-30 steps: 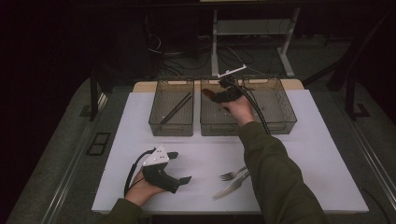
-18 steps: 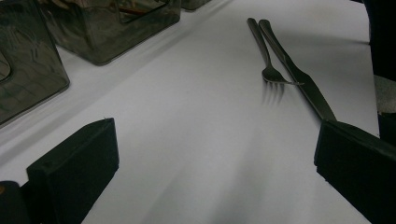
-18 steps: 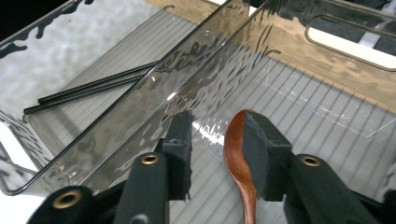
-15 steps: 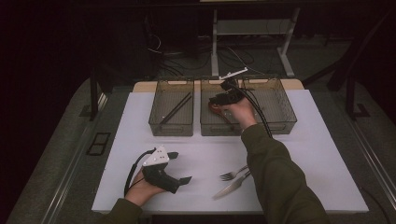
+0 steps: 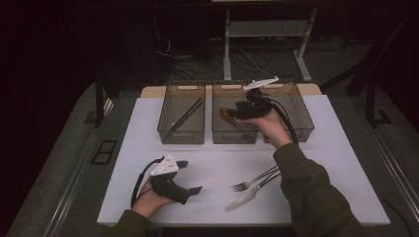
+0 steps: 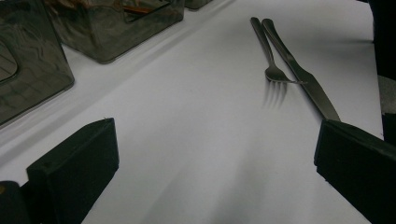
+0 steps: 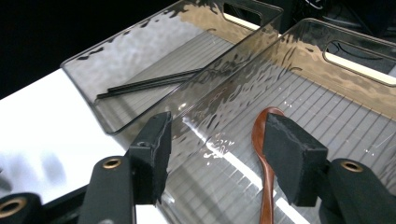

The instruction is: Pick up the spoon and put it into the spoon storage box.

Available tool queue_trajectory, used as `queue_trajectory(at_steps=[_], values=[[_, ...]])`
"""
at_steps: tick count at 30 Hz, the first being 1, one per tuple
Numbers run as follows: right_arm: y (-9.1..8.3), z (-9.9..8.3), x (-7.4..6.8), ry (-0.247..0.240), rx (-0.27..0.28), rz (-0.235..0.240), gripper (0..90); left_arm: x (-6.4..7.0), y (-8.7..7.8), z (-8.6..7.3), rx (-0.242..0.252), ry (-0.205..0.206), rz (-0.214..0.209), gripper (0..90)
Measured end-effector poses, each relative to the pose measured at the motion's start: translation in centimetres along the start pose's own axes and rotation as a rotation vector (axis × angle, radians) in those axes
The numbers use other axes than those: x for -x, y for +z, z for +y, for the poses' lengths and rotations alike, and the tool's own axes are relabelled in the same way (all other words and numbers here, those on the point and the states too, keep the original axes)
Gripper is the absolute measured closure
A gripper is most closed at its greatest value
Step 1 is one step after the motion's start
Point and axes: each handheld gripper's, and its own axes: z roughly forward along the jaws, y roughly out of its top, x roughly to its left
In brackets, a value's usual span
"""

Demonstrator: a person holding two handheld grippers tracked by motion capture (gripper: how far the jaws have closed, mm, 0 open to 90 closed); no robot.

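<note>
One wooden spoon [image 7: 266,172] in middle bin [image 7: 336,107], lengthwise, bowl toward far end

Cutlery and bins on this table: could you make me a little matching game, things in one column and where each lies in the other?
Things:
1. wooden spoon
2. black chopsticks
3. fork
4. left gripper

Places:
A. in the left bin
B. on the white tabletop beside the knife
C. in the middle bin
D. resting on the table's near left

Pairs: 1-C, 2-A, 3-B, 4-D
</note>
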Motion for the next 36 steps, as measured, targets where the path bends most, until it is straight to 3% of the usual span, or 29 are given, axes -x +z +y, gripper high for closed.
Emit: queue_trajectory(at_steps=[11,27,36], values=[[-3.1,-2.3,-1.0,-0.048,0.019,0.035,39.0,-0.2,0.0,-0.1,0.002,-0.007,0.004,0.0],[-7.5,-7.2,-1.2,-0.041,0.044,0.049,38.4,-0.2,0.0,0.0,0.005,-0.004,0.011,0.0],[-8.9,-10.7,-0.6,-0.011,0.018,0.034,38.3,-0.1,0.0,0.0,0.002,-0.001,0.013,0.0]])
